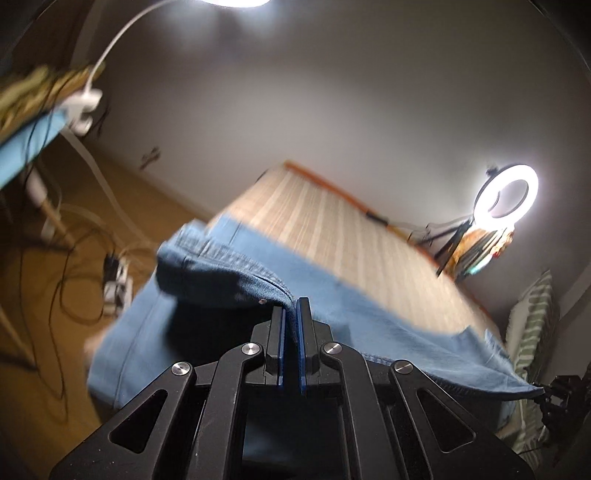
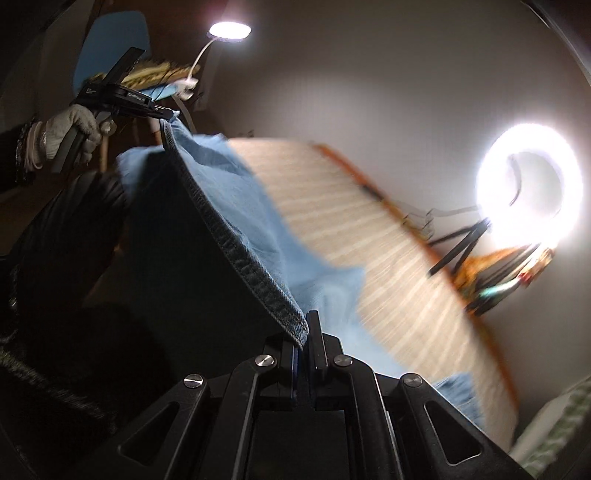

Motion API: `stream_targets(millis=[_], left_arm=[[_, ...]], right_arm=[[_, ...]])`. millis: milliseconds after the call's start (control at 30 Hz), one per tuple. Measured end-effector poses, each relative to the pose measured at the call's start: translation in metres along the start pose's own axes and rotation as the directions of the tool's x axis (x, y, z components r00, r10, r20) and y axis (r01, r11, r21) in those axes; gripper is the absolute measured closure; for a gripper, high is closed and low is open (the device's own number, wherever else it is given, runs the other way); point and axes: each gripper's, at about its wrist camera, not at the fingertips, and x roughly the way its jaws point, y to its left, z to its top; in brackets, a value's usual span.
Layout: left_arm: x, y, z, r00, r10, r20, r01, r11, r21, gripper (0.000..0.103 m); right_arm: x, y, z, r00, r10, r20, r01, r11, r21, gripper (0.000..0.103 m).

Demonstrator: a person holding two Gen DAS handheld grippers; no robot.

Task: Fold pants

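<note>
The pants are blue denim jeans [image 1: 229, 291], partly lying on a bamboo-slat mat [image 1: 325, 229] and partly lifted. My left gripper [image 1: 291, 310] is shut on a dark seamed edge of the jeans. My right gripper [image 2: 304, 332] is shut on the other end of that stitched edge [image 2: 236, 243], which stretches taut up to the left gripper [image 2: 162, 112], seen in the right wrist view held by a gloved hand [image 2: 70, 125]. The lighter inner side of the jeans [image 2: 236, 184] hangs from the edge down to the mat [image 2: 369, 240].
A lit ring light on a tripod [image 1: 506, 194] stands at the mat's far right. A desk lamp [image 2: 229, 29] shines above on the left. Cables and a power strip [image 1: 116, 280] lie on the wooden floor. A striped green cloth [image 1: 532, 321] is at the right.
</note>
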Motion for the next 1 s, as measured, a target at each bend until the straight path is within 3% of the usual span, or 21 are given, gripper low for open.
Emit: stream_targets(millis=[100, 300, 400, 467, 567, 667, 767, 933, 1000], left_arm=[[0.010, 0.017, -0.018, 0.999, -0.010, -0.041, 0.008, 0.999, -0.049, 0.099], [0.010, 0.030, -0.032, 0.999, -0.047, -0.028, 0.044, 0.994, -0.098, 0.098], [0.006, 0.037, -0.030, 0.999, -0.052, -0.016, 0.050, 0.991, -0.121, 0.081], [0.004, 0.043, -0.029, 0.998, -0.064, -0.004, 0.063, 0.988, -0.144, 0.072], [0.005, 0.051, -0.023, 0.999, -0.049, -0.006, 0.047, 0.980, -0.192, 0.052], [0.007, 0.062, -0.019, 0.998, -0.062, 0.000, 0.059, 0.964, -0.259, 0.051], [0.005, 0.069, -0.016, 0.997, -0.079, 0.021, 0.082, 0.942, -0.325, 0.051], [0.019, 0.065, -0.006, 0.999, -0.010, -0.035, -0.002, 0.951, -0.310, 0.051], [0.024, 0.062, -0.004, 0.999, 0.024, -0.044, -0.035, 0.960, -0.278, 0.051]], right_arm=[[0.018, 0.014, -0.020, 0.996, 0.061, -0.060, -0.059, 0.998, 0.035, 0.102], [0.049, 0.025, -0.037, 0.971, 0.155, -0.182, -0.153, 0.988, 0.029, 0.101], [0.054, 0.022, -0.031, 0.958, 0.197, -0.208, -0.196, 0.980, 0.029, 0.090], [0.050, 0.020, -0.020, 0.954, 0.237, -0.185, -0.235, 0.971, 0.036, 0.073], [0.047, 0.014, 0.003, 0.955, 0.267, -0.131, -0.266, 0.964, 0.023, 0.068], [0.055, 0.007, 0.035, 0.955, 0.289, -0.071, -0.288, 0.957, 0.024, 0.065], [0.074, -0.001, 0.075, 0.944, 0.329, -0.016, -0.329, 0.944, 0.014, 0.055], [0.119, 0.005, 0.140, 0.923, 0.384, 0.023, -0.383, 0.923, -0.041, 0.051], [0.146, 0.008, 0.172, 0.900, 0.434, 0.041, -0.433, 0.901, -0.037, 0.051]])
